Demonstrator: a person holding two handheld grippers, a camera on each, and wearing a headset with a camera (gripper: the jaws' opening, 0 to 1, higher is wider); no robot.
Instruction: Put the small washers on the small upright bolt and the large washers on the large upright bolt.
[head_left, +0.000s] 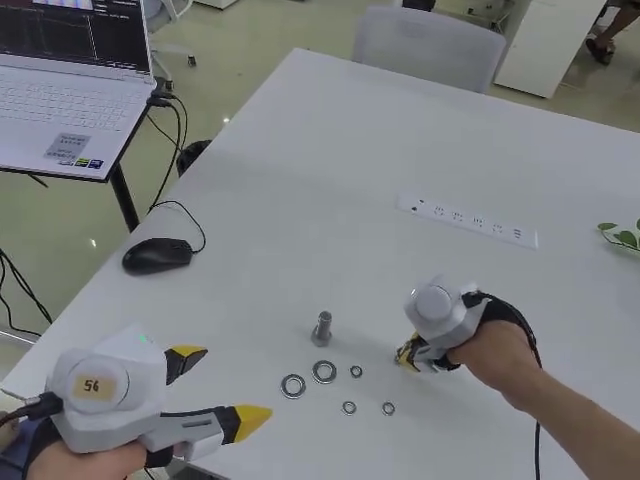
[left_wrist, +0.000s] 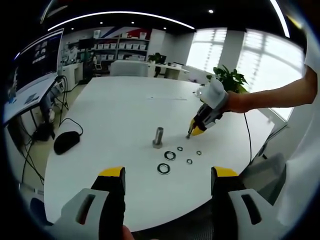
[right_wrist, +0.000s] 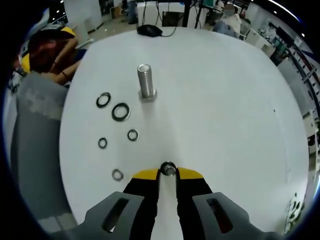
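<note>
Table (head_left: 330, 180): white, carrying the large bolt (head_left: 322, 328), which is standing upright.
Washers: two large washers (head_left: 293, 385) and three small washers (head_left: 349, 407) are lying at its 6 o'clock.
Right gripper (head_left: 406, 356): clamping what is probably the small bolt (right_wrist: 167, 168), at the large bolt's 3 o'clock.
Left gripper (head_left: 231, 382): hovering with jaws apart, carrying nothing.
Advice: be standing the small bolt straight before releasing.

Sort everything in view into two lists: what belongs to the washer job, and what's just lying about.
Job:
- large upright bolt
- two large washers
- three small washers
- small bolt, gripped in the right tool

Lying about:
- mouse
- power strip
- laptop, off the bench
- chair
</note>
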